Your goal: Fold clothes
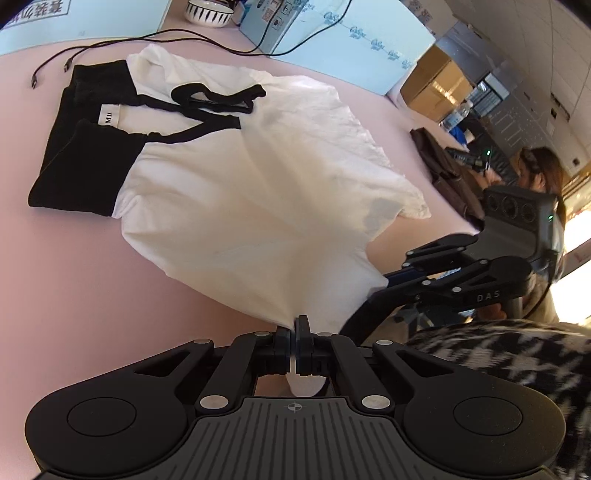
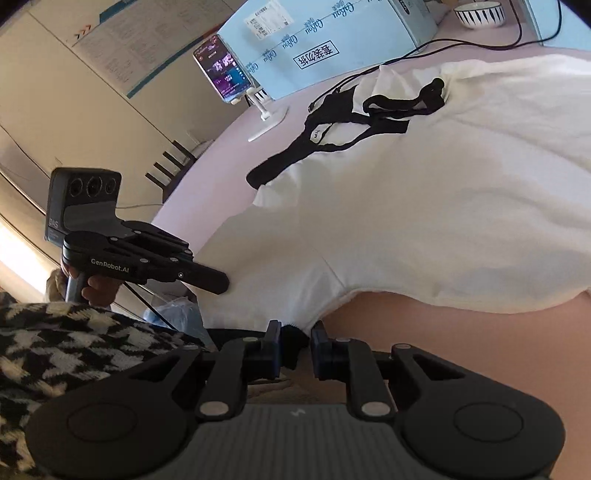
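Observation:
A white T-shirt (image 1: pixel 258 192) with black sleeves and a black collar (image 1: pixel 218 99) lies on the pink table (image 1: pixel 74 277), collar end far from me. My left gripper (image 1: pixel 295 330) is shut on the shirt's near hem and holds it lifted. My right gripper (image 2: pixel 295 332) grips the hem as well, its jaws a little apart with white cloth between them. The shirt fills the right wrist view (image 2: pixel 443 206). Each gripper shows in the other's view, the right one (image 1: pixel 373 302) at the hem's right, the left one (image 2: pixel 218 282) at its left.
Light blue boxes (image 1: pixel 332 48), a striped bowl (image 1: pixel 208 13) and a black cable (image 1: pixel 110 48) lie at the table's far side. A phone on a white stand (image 2: pixel 225 74) is at the far left. A brown garment (image 1: pixel 447 173) and a seated person (image 1: pixel 535 173) are on the right.

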